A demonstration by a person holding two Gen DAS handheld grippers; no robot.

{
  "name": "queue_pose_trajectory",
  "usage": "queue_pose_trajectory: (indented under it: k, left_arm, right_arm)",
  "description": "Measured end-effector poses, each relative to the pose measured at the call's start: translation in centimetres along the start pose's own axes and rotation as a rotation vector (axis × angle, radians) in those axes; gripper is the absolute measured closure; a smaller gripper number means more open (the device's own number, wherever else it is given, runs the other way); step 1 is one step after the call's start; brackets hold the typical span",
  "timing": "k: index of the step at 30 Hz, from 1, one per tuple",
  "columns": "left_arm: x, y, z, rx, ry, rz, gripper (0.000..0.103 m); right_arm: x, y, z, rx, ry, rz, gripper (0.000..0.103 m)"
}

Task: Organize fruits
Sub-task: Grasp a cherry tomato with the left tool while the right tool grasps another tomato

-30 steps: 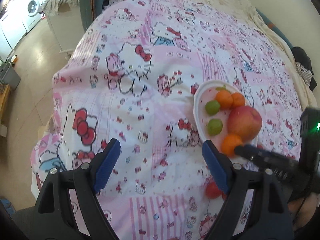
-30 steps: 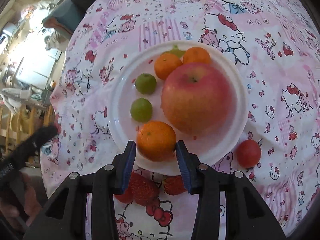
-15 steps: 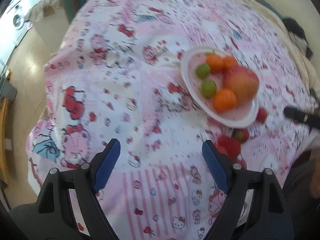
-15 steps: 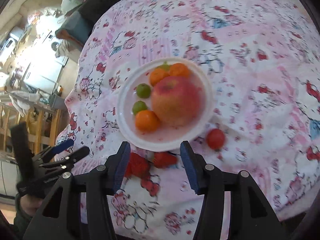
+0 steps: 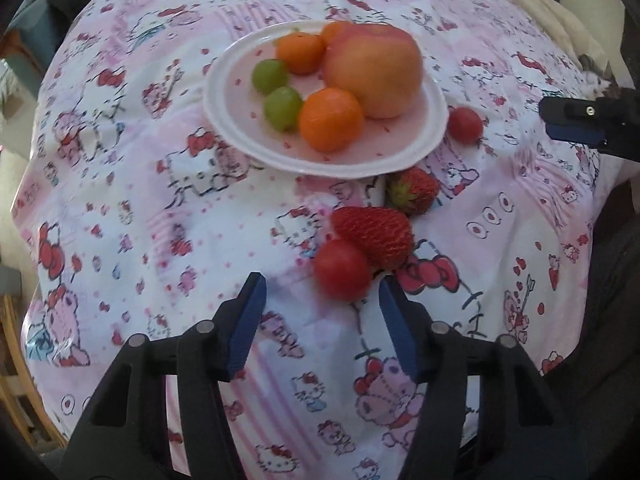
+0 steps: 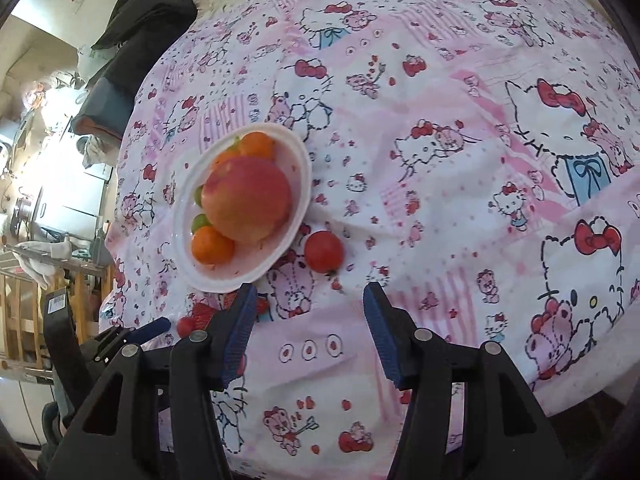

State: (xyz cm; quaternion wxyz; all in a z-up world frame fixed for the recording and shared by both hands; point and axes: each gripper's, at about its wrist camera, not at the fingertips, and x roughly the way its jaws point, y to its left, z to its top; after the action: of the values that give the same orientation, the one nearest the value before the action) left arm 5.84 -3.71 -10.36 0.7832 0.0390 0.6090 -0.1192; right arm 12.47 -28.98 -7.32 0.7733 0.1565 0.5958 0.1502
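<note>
A white plate (image 5: pixel 420 152) on the pink cartoon cloth holds a large apple (image 5: pixel 374 70), several tangerines (image 5: pixel 330 118) and two green fruits (image 5: pixel 282 106). On the cloth beside it lie two strawberries (image 5: pixel 374 234), a red tomato (image 5: pixel 342 268) near them and another tomato (image 5: pixel 464 124) at the plate's right. My left gripper (image 5: pixel 320 308) is open and empty, just short of the near tomato. My right gripper (image 6: pixel 308 312) is open and empty, just short of the tomato (image 6: pixel 324 251) beside the plate (image 6: pixel 298 176).
The patterned cloth (image 6: pixel 480 160) covers a rounded table that drops off at the near edges. Dark clothing (image 6: pixel 136 20) and furniture stand beyond the far side. The right gripper's tips (image 5: pixel 576 120) show at the right edge of the left wrist view.
Both grippers have pulled back from the plate and swung. The left one has come down near the strawberries and tomato. The right one has moved off the plate toward the lone tomato.
</note>
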Motion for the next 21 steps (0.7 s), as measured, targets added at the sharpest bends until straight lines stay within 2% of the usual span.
queue_pose_trajectory:
  k: [3,6,8,9,10,17,21]
  left_arm:
    - [0.5,-0.5,0.2,0.014,0.001,0.015,0.048]
    - [0.8,-0.5,0.3,0.031,-0.001,0.024,0.054]
    - [0.6,-0.6,0.3,0.044,-0.003,0.021,0.068]
    - [0.5,-0.5,0.3,0.044,-0.003,0.008,0.07]
    - [0.3,-0.4,0.2,0.035,-0.002,-0.012,0.076]
    - [-1.0,0.9,-0.1,-0.03,-0.011,-0.047,0.077]
    - [-2.5,2.5,-0.3,-0.11,-0.052,-0.062,0.077]
  right_arm:
    - [0.0,-0.7,0.0,0.009,0.001,-0.004,0.045]
    - [-0.1,-0.8,0.1,0.016,-0.001,0.008,0.045]
    - [0.0,-0.5,0.2,0.008,-0.002,0.012,0.045]
    - [0.0,-0.3,0.3,0.006,-0.001,0.013,0.045]
    - [0.1,-0.3,0.3,0.004,0.0,0.015,0.045]
    - [0.9,-0.4,0.8,0.024,0.022,0.008,0.045]
    - [1.9,-0.7,1.4,0.031,0.045,-0.031,0.045]
